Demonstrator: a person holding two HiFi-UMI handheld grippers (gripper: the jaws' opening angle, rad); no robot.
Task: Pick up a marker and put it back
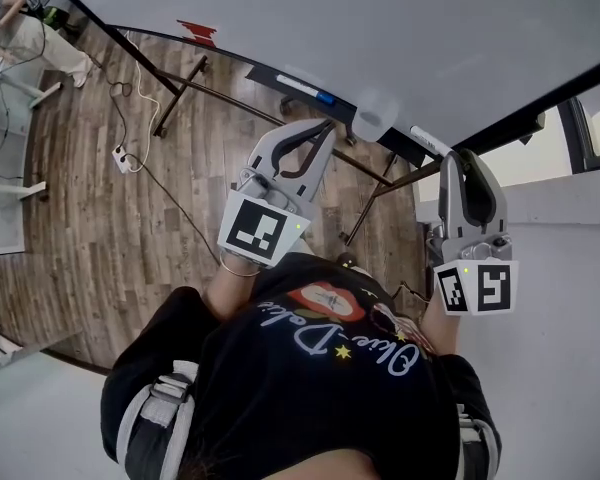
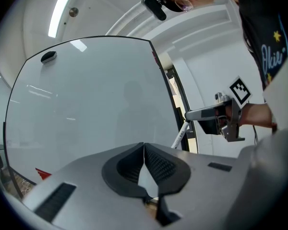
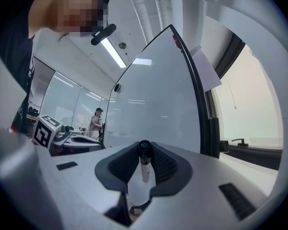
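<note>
Currently the right gripper point(image 3: 144, 150) is pinching a whiteboard marker point(image 3: 144, 166) between its fingers, with the black end level with the fingertips and the white barrel running back between the pads. The left gripper point(image 2: 144, 148) has its fingers pressed together, tips touching, nothing between them. A whiteboard point(image 2: 86, 109) stands ahead of both sets of fingertips.

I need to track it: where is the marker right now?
In the right gripper view, the white black-capped marker is clamped in the right claw, held in front of the large whiteboard, towards its right edge.
</note>
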